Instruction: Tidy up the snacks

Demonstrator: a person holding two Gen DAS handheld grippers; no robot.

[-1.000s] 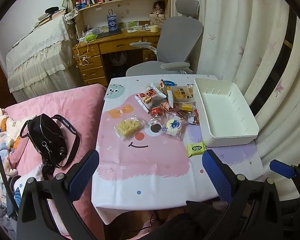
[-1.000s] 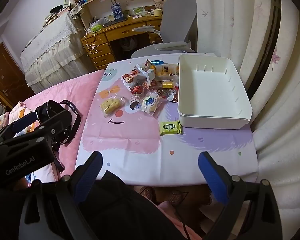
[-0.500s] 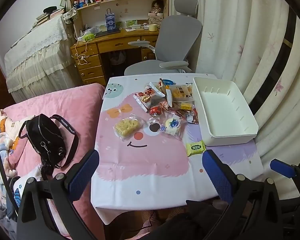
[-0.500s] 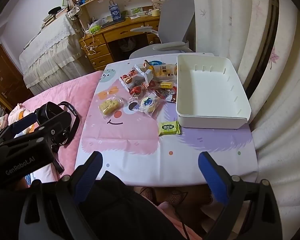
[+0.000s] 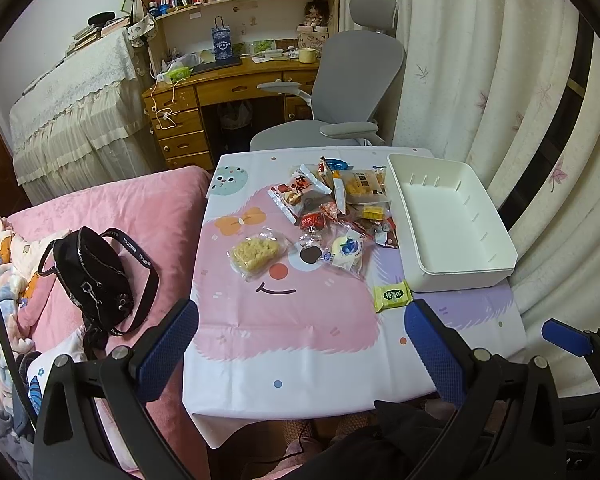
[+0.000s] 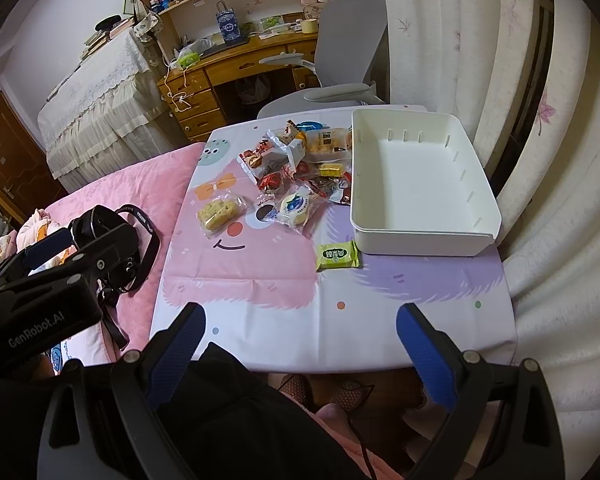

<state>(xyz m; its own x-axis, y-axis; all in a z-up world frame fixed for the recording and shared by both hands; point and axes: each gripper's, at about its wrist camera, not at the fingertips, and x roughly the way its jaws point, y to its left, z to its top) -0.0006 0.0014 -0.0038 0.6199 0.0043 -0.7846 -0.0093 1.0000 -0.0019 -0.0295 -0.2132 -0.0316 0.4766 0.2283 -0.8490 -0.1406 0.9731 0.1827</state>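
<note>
Several wrapped snacks [image 5: 332,208] lie in a pile on the far half of a small table with a pink cartoon cloth [image 5: 292,320]. A yellow rice-cake pack [image 5: 254,254] lies apart to the left, and a small green packet [image 5: 392,296] lies by the near corner of an empty white bin [image 5: 452,220]. The same pile [image 6: 300,168], green packet [image 6: 337,256] and bin [image 6: 416,184] show in the right wrist view. My left gripper [image 5: 300,344] and right gripper [image 6: 300,344] are open and empty, held above the table's near edge.
A black handbag [image 5: 92,276] lies on the pink bed left of the table. A grey office chair [image 5: 340,92] and a wooden desk [image 5: 236,84] stand behind the table. Curtains [image 5: 500,80] hang close along the right side.
Both grippers have drifted slightly, so the table sits a little differently in view. Nothing on the table has moved.
</note>
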